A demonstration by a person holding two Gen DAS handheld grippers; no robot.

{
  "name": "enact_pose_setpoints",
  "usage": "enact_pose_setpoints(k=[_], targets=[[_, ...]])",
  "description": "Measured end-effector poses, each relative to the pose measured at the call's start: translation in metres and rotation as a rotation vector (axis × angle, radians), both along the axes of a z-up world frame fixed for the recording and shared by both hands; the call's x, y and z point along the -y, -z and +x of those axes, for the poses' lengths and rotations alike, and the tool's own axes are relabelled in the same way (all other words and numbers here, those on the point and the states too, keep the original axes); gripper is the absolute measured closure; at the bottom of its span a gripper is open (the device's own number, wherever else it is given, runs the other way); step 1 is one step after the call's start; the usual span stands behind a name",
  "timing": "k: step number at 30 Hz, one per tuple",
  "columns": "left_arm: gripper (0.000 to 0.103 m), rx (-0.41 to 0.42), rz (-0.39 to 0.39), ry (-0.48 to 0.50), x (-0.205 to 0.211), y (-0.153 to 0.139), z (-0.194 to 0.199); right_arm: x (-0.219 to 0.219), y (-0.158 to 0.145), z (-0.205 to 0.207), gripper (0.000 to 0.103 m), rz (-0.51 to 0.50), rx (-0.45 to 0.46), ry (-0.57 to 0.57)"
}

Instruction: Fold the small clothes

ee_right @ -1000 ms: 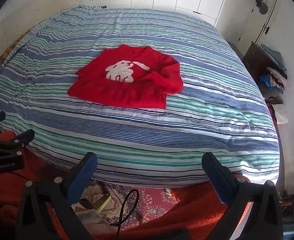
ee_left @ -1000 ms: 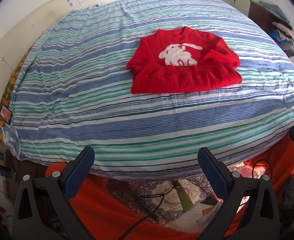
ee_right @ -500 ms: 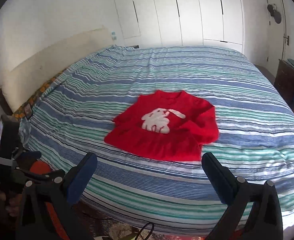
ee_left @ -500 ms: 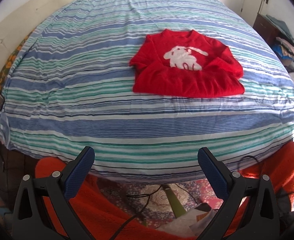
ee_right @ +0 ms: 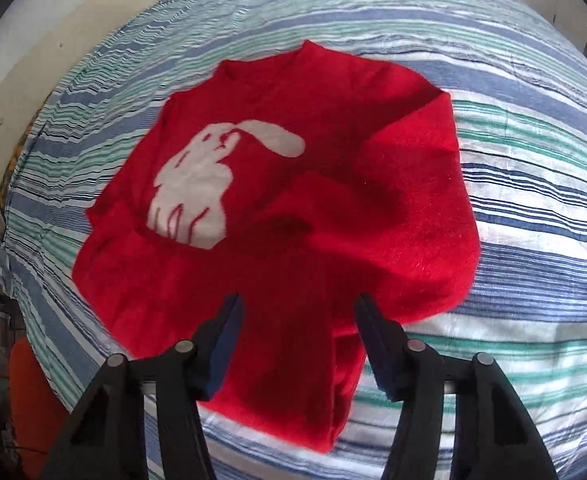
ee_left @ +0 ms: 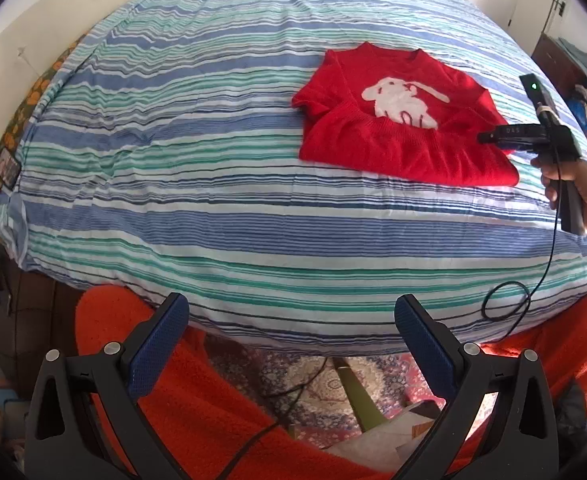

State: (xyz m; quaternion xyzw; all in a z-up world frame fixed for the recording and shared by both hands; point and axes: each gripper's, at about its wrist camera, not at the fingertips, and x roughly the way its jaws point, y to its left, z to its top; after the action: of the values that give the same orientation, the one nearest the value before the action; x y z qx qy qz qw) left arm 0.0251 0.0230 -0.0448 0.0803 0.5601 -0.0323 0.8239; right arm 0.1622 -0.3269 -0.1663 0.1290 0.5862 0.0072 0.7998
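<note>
A small red sweater point(ee_left: 397, 128) with a white rabbit on its chest lies flat on the striped bed, both sleeves folded across the body. It fills the right wrist view point(ee_right: 293, 208). My left gripper point(ee_left: 291, 312) is open and empty, hanging at the bed's near edge, far from the sweater. My right gripper point(ee_right: 295, 312) is open, its fingers spread low over the sweater's lower hem, just in front of the folded sleeve. From the left wrist view the right gripper point(ee_left: 489, 137) shows at the sweater's right side, held in a hand.
The bed point(ee_left: 213, 184) has a blue, green and white striped cover. An orange blanket point(ee_left: 197, 400) and a patterned rug point(ee_left: 313, 376) lie below its near edge. A black cable point(ee_left: 533, 276) hangs from the right gripper. A dresser with clothes point(ee_left: 573, 76) stands at the right.
My right gripper has moved forward and down from the bed's edge to just above the sweater, and its fingers stand closer together. My left gripper has shifted left; the sweater has not moved.
</note>
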Motion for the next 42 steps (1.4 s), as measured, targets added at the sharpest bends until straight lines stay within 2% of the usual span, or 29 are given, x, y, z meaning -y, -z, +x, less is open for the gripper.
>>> enact_pose_setpoints(k=[1, 2, 3, 4, 5, 8, 11, 14, 15, 16, 17, 18, 20, 21, 23, 26, 28, 30, 33, 34, 35, 36, 37, 38, 40, 42], targets=[[0.001, -0.003, 0.000, -0.001, -0.001, 0.001, 0.000, 0.005, 0.009, 0.005, 0.049, 0.027, -0.030, 0.003], [0.001, -0.006, 0.000, -0.002, 0.000, 0.001, 0.001, 0.011, 0.019, 0.008, 0.057, 0.059, -0.063, 0.006], [0.001, -0.006, 0.001, -0.002, 0.000, 0.002, 0.001, 0.013, 0.024, 0.009, 0.082, 0.076, -0.076, 0.006], [0.001, -0.004, 0.002, -0.002, 0.000, 0.003, 0.001, 0.013, 0.023, 0.008, 0.092, 0.075, -0.063, -0.003], [0.001, -0.002, 0.003, -0.001, -0.001, 0.003, 0.002, 0.010, 0.018, 0.005, 0.096, 0.066, -0.039, -0.017], [0.000, -0.006, 0.006, -0.004, -0.002, 0.007, 0.005, -0.016, -0.015, -0.026, 0.096, 0.095, 0.079, -0.149], [0.000, -0.011, 0.014, -0.014, -0.007, 0.012, 0.008, -0.066, -0.057, -0.096, 0.097, 0.095, 0.190, -0.469], [0.000, -0.022, 0.031, -0.024, -0.010, 0.023, 0.013, -0.103, -0.061, -0.171, 0.096, 0.034, 0.149, -0.702], [0.000, -0.016, 0.033, -0.025, -0.012, 0.029, 0.016, -0.108, -0.053, -0.189, 0.088, -0.008, 0.113, -0.713], [0.000, -0.003, 0.032, -0.027, -0.014, 0.034, 0.018, -0.108, -0.043, -0.202, 0.080, -0.052, 0.068, -0.683], [0.000, 0.013, 0.028, -0.032, -0.018, 0.041, 0.022, -0.103, -0.031, -0.211, 0.046, -0.083, 0.013, -0.614], [0.000, 0.014, 0.026, -0.042, -0.023, 0.046, 0.025, -0.096, -0.023, -0.218, 0.025, -0.091, -0.023, -0.538], [0.001, -0.015, 0.015, -0.088, -0.035, 0.056, 0.034, -0.074, -0.019, -0.227, 0.025, -0.034, -0.017, -0.356], [0.001, -0.026, -0.017, -0.118, -0.043, 0.057, 0.037, -0.062, -0.021, -0.229, 0.025, 0.034, 0.014, -0.246], [0.001, -0.022, -0.077, -0.158, -0.052, 0.054, 0.039, -0.043, -0.021, -0.225, 0.025, 0.228, 0.097, -0.047], [0.001, 0.002, -0.100, -0.181, -0.053, 0.046, 0.037, -0.026, 0.007, -0.207, 0.025, 0.566, 0.122, 0.221], [0.001, 0.019, -0.091, -0.172, -0.050, 0.041, 0.032, -0.032, 0.036, -0.188, 0.025, 0.749, 0.116, 0.302], [0.001, 0.035, -0.086, -0.162, -0.047, 0.039, 0.028, -0.037, 0.058, -0.172, 0.026, 0.746, 0.118, 0.374], [0.001, 0.030, -0.089, -0.158, -0.048, 0.044, 0.026, -0.036, 0.072, -0.159, 0.026, 0.756, 0.201, 0.438], [0.001, 0.018, -0.091, -0.158, -0.048, 0.048, 0.027, -0.035, 0.076, -0.153, 0.027, 0.787, 0.234, 0.444], [0.001, -0.002, -0.087, -0.159, -0.047, 0.053, 0.028, -0.033, 0.079, -0.147, 0.040, 0.838, 0.258, 0.439], [0.001, -0.023, -0.081, -0.160, -0.047, 0.056, 0.029, -0.031, 0.080, -0.141, 0.079, 0.857, 0.260, 0.425], [0.001, -0.026, -0.082, -0.157, -0.047, 0.056, 0.028, -0.028, 0.078, -0.139, 0.099, 0.807, 0.234, 0.420], [0.001, -0.012, -0.083, -0.152, -0.049, 0.054, 0.027, -0.023, 0.070, -0.143, 0.096, 0.750, 0.210, 0.424], [0.001, 0.013, -0.071, -0.149, -0.050, 0.052, 0.024, -0.013, 0.051, -0.160, 0.096, 0.750, 0.207, 0.401], [0.001, 0.001, -0.073, -0.152, -0.051, 0.060, 0.025, -0.004, 0.033, -0.180, 0.096, 0.655, 0.185, 0.356]])
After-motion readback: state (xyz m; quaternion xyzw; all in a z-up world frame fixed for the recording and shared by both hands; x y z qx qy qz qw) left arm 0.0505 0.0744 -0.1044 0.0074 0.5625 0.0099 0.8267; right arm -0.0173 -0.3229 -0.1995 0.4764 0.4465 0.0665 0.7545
